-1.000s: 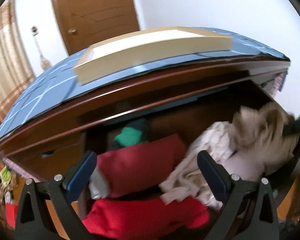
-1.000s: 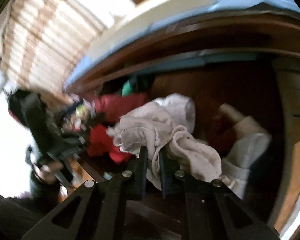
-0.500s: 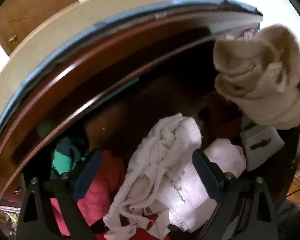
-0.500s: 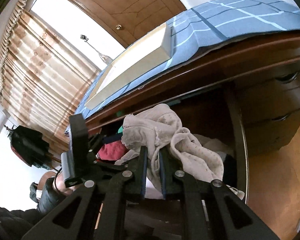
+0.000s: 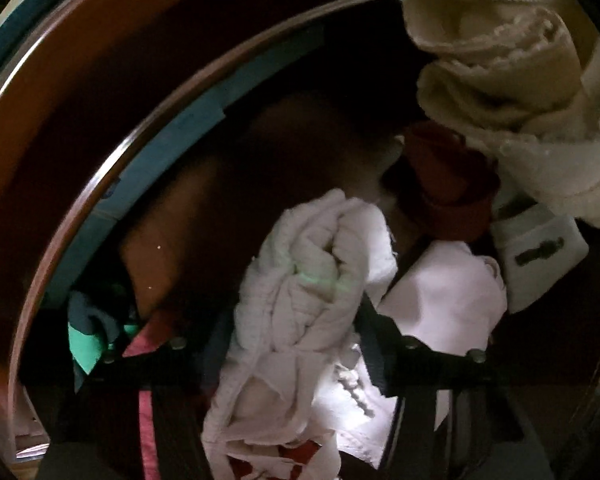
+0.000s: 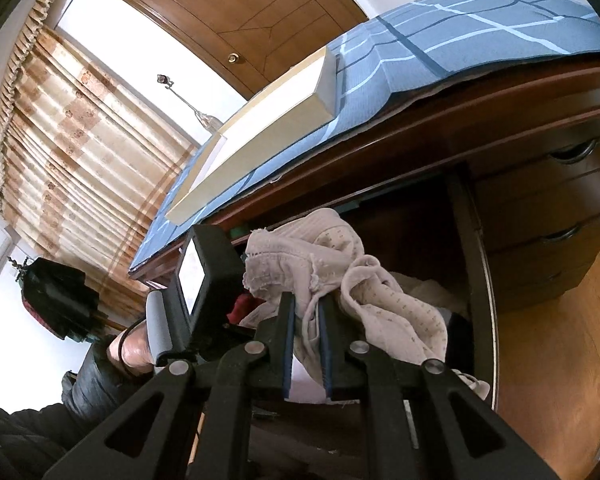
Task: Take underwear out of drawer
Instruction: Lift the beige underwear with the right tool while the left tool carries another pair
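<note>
Beige speckled underwear [image 6: 384, 296] is clamped between the shut jaws of the right gripper [image 6: 306, 344] and is held lifted above the open drawer [image 6: 476, 280], at about 12 o'clock from the fingertips; in the left wrist view the same bundle [image 5: 512, 92] hangs at 1 o'clock. Compared with a second ago, this piece has been raised clear of the pile, so one item is judged to be effectively out. The left gripper [image 5: 290, 344] has been tipped down into the drawer and its jaws have just been closing, from wide apart to narrow, around a white ribbed garment [image 5: 312, 280] at centre frame. The cloth is bunched between the fingers [image 5: 370, 340], so it is taken as gripped, though the view is dark and blurred and firm pad contact cannot be fully confirmed. A pale pink folded piece [image 5: 452, 300] is seen at 3 o'clock of the white one, a dark red item [image 5: 448, 184] at 1 o'clock, a green-and-teal one [image 5: 96, 332] at 9 o'clock. A second piece is judged ready to be lifted; the risk noted is neighbouring cloth being dragged along with it.
</note>
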Demonstrator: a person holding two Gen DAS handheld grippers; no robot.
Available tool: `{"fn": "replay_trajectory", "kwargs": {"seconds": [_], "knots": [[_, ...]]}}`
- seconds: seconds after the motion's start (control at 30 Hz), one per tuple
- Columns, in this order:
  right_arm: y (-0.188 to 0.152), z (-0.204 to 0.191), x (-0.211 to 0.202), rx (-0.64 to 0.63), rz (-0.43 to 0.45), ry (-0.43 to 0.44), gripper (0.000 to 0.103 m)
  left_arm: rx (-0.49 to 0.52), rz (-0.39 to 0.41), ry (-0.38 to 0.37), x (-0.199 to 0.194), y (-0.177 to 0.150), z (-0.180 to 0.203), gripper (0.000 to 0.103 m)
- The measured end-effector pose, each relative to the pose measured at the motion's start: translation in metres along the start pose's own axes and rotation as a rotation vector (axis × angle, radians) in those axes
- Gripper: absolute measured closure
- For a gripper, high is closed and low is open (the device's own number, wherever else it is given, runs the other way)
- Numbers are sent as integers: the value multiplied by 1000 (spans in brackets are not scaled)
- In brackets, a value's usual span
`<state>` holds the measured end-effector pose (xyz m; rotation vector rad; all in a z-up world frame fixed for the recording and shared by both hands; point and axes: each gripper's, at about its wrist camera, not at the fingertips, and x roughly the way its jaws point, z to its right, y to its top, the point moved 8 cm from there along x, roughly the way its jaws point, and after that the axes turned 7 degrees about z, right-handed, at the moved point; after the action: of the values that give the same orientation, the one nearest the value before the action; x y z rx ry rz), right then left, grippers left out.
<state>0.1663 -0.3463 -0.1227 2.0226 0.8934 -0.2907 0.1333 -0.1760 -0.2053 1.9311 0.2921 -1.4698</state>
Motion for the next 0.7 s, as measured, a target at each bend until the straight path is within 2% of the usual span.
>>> {"fn": "replay_trajectory", "kwargs": {"seconds": [0.1,0.17,0.2,0.37,0.5,0.7], "knots": [[0,-2,-1,5,2,-3,91,-16,19,-19,-6,-1,1,64],[0,-5,-4,5,10,-7,91,-71,49,-39,-15,-1,-2,67],[1,-6,-6,3,16,-9,91,-90,62,-47,-22,-2,-13,67],[5,-8,-14,11,45,-16,91,-158,176,-64,-63,-5,-20,67],[13,-15,-19,25,63,-5,91,-188,271,-65,-112,-13,-28,67],[38,-48,-23,0,92,49,91,-257,381,-48,-170,-15,-60,67]]}}
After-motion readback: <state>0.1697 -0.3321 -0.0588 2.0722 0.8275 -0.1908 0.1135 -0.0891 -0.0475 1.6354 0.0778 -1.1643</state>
